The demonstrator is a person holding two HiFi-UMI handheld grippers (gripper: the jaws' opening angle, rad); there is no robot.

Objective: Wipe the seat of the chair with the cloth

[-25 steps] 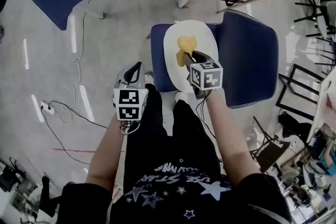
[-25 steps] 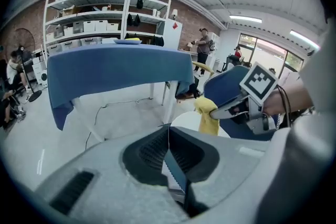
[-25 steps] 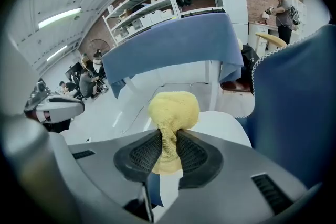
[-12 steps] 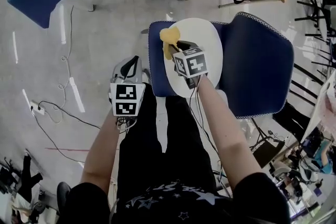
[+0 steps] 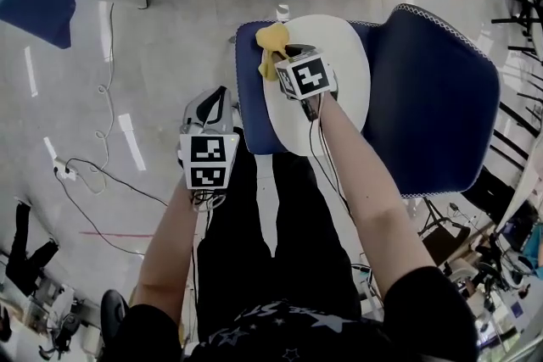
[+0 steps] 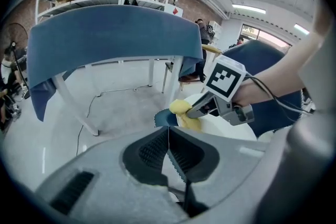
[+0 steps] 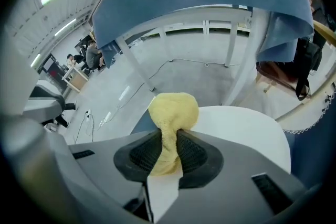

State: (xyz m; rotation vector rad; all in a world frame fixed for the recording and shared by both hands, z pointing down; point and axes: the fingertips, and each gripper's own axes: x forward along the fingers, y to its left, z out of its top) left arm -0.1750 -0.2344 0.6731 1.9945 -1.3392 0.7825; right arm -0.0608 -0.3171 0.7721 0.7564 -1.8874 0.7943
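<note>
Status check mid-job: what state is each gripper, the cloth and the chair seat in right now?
right gripper: shut on the cloth.
left gripper: shut, nothing between its jaws.
cloth: bunched, over the edge of the chair seat.
chair seat: white, nothing on it but the cloth.

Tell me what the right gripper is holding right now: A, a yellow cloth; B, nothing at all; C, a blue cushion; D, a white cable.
A: in the right gripper view the right gripper is shut on the yellow cloth, which bulges out ahead of it over the white seat.
</note>
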